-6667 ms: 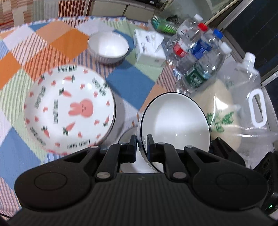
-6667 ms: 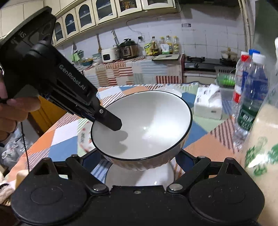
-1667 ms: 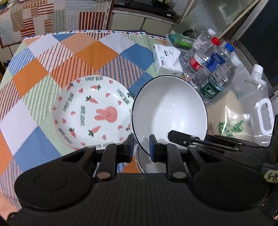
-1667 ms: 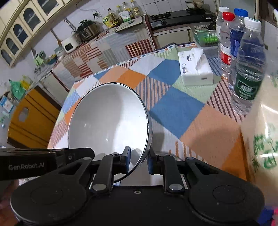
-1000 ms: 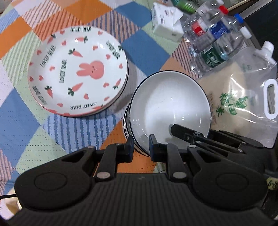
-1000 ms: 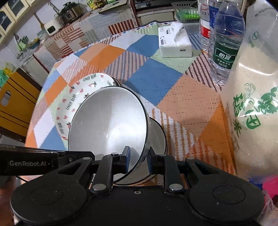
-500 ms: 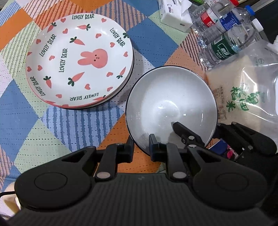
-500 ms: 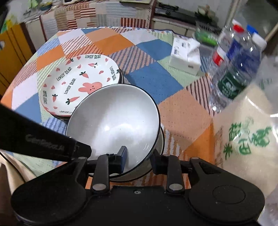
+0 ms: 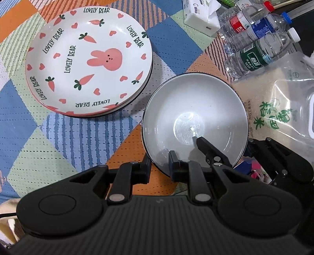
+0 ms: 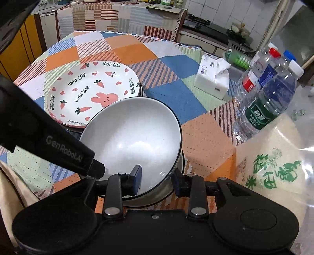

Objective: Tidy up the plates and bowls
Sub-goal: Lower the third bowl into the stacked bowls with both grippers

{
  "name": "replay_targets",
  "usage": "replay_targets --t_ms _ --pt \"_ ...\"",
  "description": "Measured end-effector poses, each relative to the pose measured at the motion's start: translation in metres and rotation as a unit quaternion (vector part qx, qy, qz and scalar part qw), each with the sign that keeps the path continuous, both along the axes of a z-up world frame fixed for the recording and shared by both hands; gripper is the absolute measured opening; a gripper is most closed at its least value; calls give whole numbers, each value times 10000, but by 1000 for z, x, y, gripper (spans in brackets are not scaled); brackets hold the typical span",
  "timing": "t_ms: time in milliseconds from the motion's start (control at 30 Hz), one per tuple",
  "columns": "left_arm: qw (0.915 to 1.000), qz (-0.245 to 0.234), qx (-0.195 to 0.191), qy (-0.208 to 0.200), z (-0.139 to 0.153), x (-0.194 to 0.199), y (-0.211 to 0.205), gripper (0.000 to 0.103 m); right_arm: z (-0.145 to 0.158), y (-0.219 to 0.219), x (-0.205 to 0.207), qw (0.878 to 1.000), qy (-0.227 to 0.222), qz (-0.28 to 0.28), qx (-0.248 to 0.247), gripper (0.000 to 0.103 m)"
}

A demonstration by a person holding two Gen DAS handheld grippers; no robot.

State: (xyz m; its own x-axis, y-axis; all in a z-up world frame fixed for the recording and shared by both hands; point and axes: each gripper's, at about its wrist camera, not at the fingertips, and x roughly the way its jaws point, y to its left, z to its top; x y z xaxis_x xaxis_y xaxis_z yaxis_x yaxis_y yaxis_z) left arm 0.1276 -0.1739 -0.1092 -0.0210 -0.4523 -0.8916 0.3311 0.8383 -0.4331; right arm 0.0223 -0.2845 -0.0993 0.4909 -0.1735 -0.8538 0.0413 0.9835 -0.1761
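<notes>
A white bowl point(image 9: 194, 109) with a dark rim sits nested in another bowl point(image 10: 179, 163) on the checked cloth. My left gripper point(image 9: 160, 168) is shut on the top bowl's near rim, one finger inside and one outside. My right gripper point(image 10: 157, 179) straddles the same bowl's rim point(image 10: 166, 174) and its jaws are opening, with the inner pad standing off the rim. One of its fingers point(image 9: 208, 151) shows inside the bowl in the left wrist view. A stack of rabbit-and-carrot plates point(image 9: 88, 58) point(image 10: 92, 92) lies to the left of the bowls.
Water bottles point(image 9: 261, 49) point(image 10: 270, 102) and a clear rice bag point(image 9: 274, 113) point(image 10: 274, 170) crowd the right side. A tissue box point(image 9: 202, 17) point(image 10: 214, 78) stands farther back. The round table's edge point(image 10: 39, 56) curves away at left.
The tilted white bowl has come down level into the bowl beneath it. The right gripper has rolled, and its jaws have spread off the rim. The left gripper keeps its hold.
</notes>
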Motion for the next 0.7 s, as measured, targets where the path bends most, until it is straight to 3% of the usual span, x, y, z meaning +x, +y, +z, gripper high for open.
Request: replay_targets --t_ms 200,400,567,633,700 --pt "9999 1 -29 -136 1 -3 1 16 1 2 1 10000 28 -6 -35 42" --pt "9994 33 27 -343 4 -2 4 15 5 -18 0 9967 45 -259 770 45" --pt "9990 -72 63 -444 2 -4 1 15 9 -43 -4 9835 -16 -625 1695 45" --pt "9986 -90 108 -506 1 -6 -2 15 8 -51 -5 9792 -22 -725 1894 37" --pt "9981 -115 159 -578 1 -7 -4 14 8 -55 -6 9766 -42 -780 2004 36"
